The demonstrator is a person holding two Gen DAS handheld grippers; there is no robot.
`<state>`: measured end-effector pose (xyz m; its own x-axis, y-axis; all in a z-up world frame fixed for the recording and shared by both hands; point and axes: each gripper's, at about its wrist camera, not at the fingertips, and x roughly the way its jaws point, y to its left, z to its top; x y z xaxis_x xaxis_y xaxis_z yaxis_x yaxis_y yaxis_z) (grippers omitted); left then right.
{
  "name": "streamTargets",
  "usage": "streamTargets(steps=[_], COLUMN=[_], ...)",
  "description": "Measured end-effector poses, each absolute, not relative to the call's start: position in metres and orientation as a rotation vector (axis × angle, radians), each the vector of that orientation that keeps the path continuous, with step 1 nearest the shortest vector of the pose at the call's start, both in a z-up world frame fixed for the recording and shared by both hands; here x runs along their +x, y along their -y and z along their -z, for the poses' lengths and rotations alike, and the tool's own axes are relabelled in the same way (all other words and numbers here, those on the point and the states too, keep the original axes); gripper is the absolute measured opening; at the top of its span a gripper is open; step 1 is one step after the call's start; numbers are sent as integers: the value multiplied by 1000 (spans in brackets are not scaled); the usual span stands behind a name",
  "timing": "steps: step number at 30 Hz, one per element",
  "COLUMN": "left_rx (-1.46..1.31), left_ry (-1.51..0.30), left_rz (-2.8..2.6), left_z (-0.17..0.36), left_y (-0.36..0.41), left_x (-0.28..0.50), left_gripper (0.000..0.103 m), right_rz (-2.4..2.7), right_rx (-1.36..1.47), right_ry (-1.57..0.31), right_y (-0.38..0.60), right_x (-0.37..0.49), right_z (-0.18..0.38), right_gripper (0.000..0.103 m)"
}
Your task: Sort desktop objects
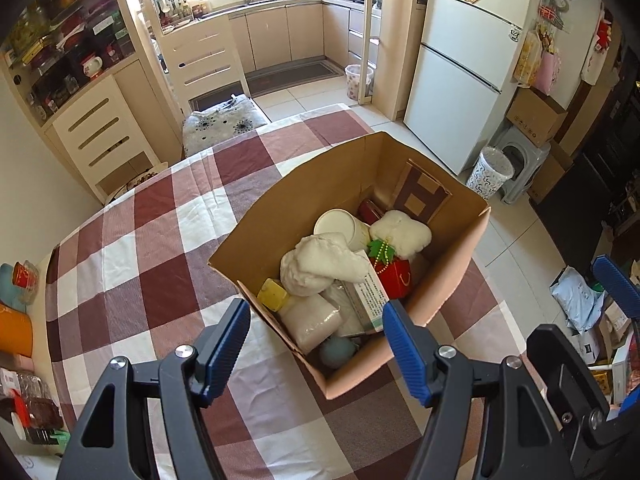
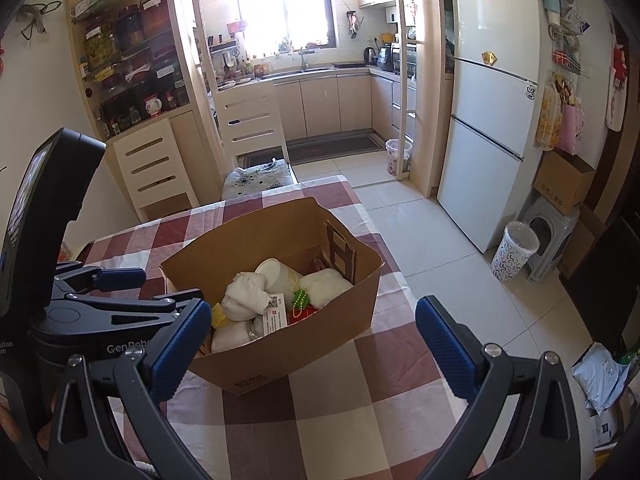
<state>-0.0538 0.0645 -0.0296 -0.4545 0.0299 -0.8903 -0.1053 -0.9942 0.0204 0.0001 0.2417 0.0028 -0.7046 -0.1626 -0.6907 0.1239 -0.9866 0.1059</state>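
A brown cardboard box (image 1: 280,208) stands open on the red-and-white checked tablecloth (image 1: 132,248). It holds a white paper cup (image 1: 340,224), white plush pieces (image 1: 320,264), a red strawberry-shaped box (image 1: 394,276), a yellow-capped bottle (image 1: 274,294) and a printed carton (image 1: 370,296). My left gripper (image 1: 316,344) hangs open above the box's near corner, with nothing between its pads. My right gripper (image 2: 314,344) is open in front of the box (image 2: 280,356), also holding nothing. The left gripper (image 2: 168,284) shows beside the box's left wall in the right wrist view.
A cushioned chair (image 1: 224,124) stands at the table's far end. To the right, off the table, are a white fridge (image 1: 460,80), a patterned bin (image 1: 494,174) and bags on the floor (image 1: 580,304). An orange cup (image 1: 14,334) and jars sit at the table's left edge.
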Motion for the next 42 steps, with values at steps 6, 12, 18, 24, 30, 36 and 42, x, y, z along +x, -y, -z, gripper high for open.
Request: streamTargets(steps=[6,12,18,24,30,36,42], left_rx=[-1567,-1552,-1503,-1489,-1500,-1459,-1459], left_ry=[-138,-162,-188,-168,-198,-202,-153], left_rz=[-2626,-2629,-2656,-2639,-2645,-2683,-2692], left_z=[24,21,14,8,8,4,2], left_y=[-70,-76,-81,-83,-84,-83,-78], left_x=[-45,-39,-33,-32,-30,-25,-24], left_gripper=[70,71,73,81,85,85,85], right_rz=[2773,2790,2806,2831,2828,2830,2831], right_rx=[1114,1100,1079,1049,1038,1023,999], right_ry=[93,104,112,112,101,97,93], right_y=[-246,-250,-254,-256,-255,-255,-254], right_x=[10,17,24,27,29,30,31], right_z=[-6,-10,-14,-19,-21,-22,-24], right_gripper=[103,103,103,103,103,103,103])
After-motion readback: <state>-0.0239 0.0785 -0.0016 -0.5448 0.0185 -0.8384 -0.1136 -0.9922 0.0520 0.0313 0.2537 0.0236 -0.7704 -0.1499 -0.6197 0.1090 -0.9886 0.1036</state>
